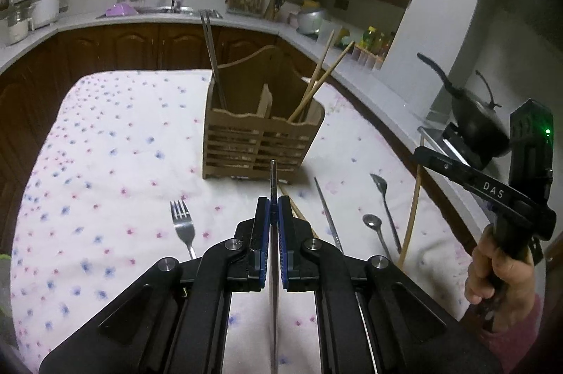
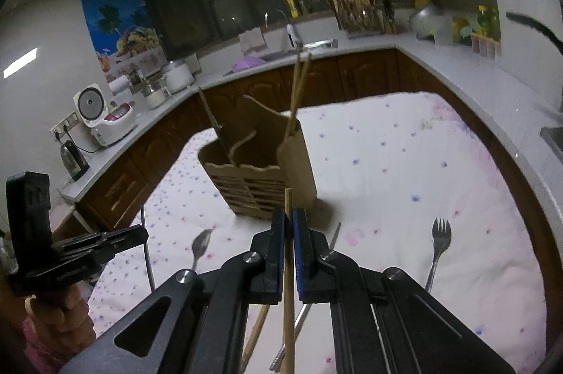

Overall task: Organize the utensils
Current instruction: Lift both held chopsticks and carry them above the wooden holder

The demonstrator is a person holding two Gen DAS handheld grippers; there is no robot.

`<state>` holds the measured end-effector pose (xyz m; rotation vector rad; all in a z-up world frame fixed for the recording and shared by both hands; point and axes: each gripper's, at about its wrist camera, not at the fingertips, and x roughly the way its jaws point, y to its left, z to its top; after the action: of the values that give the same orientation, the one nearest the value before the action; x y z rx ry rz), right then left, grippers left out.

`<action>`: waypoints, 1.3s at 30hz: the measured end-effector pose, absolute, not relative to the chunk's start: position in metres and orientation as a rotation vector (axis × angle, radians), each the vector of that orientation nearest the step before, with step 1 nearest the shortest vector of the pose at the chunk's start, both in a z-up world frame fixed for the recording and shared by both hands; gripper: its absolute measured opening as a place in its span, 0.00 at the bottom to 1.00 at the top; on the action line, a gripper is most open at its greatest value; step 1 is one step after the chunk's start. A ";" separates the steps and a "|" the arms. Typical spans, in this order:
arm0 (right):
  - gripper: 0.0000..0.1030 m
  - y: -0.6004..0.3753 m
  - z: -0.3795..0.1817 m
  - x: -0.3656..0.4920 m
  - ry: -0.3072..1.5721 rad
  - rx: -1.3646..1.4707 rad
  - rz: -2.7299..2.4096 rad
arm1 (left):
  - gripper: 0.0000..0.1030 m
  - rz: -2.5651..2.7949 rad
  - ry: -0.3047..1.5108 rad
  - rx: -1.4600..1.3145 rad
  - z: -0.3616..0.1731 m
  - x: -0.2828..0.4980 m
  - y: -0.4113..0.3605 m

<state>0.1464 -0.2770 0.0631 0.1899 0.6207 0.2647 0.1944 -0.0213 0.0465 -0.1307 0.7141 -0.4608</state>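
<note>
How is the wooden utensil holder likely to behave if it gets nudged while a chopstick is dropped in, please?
The wooden utensil holder looks light with its slatted walls, so it may slide on the cloth. Its tall back could tip it. Leaning wooden chopsticks might shift.

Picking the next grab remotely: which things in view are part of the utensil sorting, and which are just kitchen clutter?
Job:
- wooden caddy with chopsticks already in it
- metal chopstick in left gripper
- wooden chopstick in right gripper
- fork, two spoons, loose metal chopstick on the cloth

Lying about:
- rice cooker
- kettle
- wok
</note>
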 end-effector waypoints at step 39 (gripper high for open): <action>0.05 -0.269 0.119 0.132 0.373 0.194 0.262 | 0.04 -0.382 0.360 -0.177 0.121 0.170 0.016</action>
<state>0.1319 -0.2691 0.1190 0.1942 0.3733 0.2624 0.1704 0.0162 0.1211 -0.1765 0.3603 -0.3823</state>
